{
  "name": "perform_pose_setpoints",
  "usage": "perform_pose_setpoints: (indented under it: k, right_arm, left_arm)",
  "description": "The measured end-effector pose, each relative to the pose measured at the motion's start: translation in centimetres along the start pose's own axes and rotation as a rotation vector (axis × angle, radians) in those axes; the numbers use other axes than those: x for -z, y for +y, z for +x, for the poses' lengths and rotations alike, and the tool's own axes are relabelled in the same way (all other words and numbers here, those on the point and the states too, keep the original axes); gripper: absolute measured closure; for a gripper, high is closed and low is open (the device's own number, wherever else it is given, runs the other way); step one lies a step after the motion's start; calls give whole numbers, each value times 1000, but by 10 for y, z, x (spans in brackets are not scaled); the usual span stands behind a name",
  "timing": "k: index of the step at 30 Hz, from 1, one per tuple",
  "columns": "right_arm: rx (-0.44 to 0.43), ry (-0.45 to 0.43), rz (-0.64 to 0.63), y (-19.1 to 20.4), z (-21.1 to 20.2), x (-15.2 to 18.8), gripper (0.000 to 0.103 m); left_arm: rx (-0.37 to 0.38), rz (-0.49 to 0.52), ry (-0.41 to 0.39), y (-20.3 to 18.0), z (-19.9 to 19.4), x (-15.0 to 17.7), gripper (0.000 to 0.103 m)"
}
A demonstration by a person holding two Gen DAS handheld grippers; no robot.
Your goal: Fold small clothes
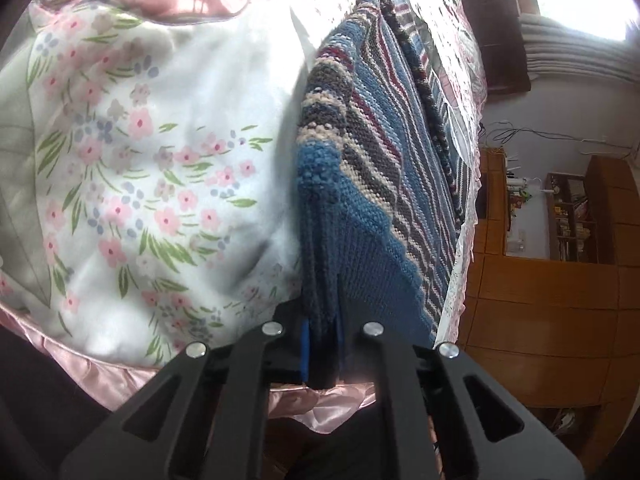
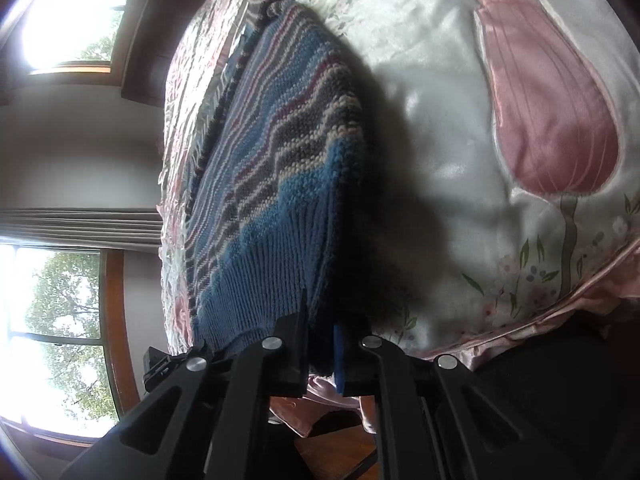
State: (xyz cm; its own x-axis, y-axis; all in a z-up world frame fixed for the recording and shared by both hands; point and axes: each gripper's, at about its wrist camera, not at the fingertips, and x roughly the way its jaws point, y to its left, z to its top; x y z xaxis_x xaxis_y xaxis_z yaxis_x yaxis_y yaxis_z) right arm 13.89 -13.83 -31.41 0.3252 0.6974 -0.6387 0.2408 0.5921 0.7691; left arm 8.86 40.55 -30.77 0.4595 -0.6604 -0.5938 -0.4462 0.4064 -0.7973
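Left wrist view: left gripper (image 1: 322,354) at 6 o'clock, jaws clamped on the blue ribbed hem of the knit sweater (image 1: 372,168). The sweater runs from the jaws up toward 12–1 o'clock, stripes in blue, grey, beige and dark red, lifted edge-on above the bedspread (image 1: 132,152). Bedspread fills 9–11 o'clock: white satin w/ pink flowers and green leaves, pink trim along 7 o'clock. At 3 o'clock, wooden cabinets (image 1: 540,288) and a shelf unit (image 1: 572,220) w/ small clutter; bright window near 1–2 o'clock.

Right wrist view: right gripper (image 2: 322,354) at 6 o'clock, also pinched shut on the hem of the same sweater (image 2: 280,168), which rises toward 11–12 o'clock, far end resting on the bed. A big pink tulip appliqué (image 2: 552,112) sits at 2 o'clock on the bedspread; windows (image 2: 60,300) w/ trees outside at 8–10 o'clock.

Risks, as I judge them: both grips hold only thin hem edge, so heavy knit could slip out if pulled fast. Satin cover looks slick, so the resting end may slide instead of anchoring, giving a skewed fold. Uneven travel btwn the two grippers would twist the hem line. Sweater lies close to the bed edge, so part could droop off.
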Motion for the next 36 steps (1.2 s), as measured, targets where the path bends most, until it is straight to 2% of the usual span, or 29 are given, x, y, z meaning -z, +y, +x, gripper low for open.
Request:
perform_pose_setpoints:
  k: [7, 16, 19, 26, 31, 36]
  right_arm:
    - [-42, -18, -25, 12, -19, 5, 95]
    - [-71, -6, -66, 22, -57, 27, 95]
    - [-86, -13, -96, 32, -75, 38, 95]
    - [-144, -58, -146, 68, -117, 54, 95]
    - [-188, -87, -208, 104, -134, 40, 95]
    - [-205, -125, -247, 132, -128, 6, 95]
  left_arm:
    - [47, 14, -14, -8, -19, 11, 97]
    - [72, 45, -2, -10, -56, 46, 97]
    - [90, 83, -16, -22, -77, 63, 97]
    - [189, 134, -70, -60, -127, 92, 97]
    - [261, 151, -86, -90, -141, 86, 97]
    - [316, 115, -85, -108, -133, 52, 96]
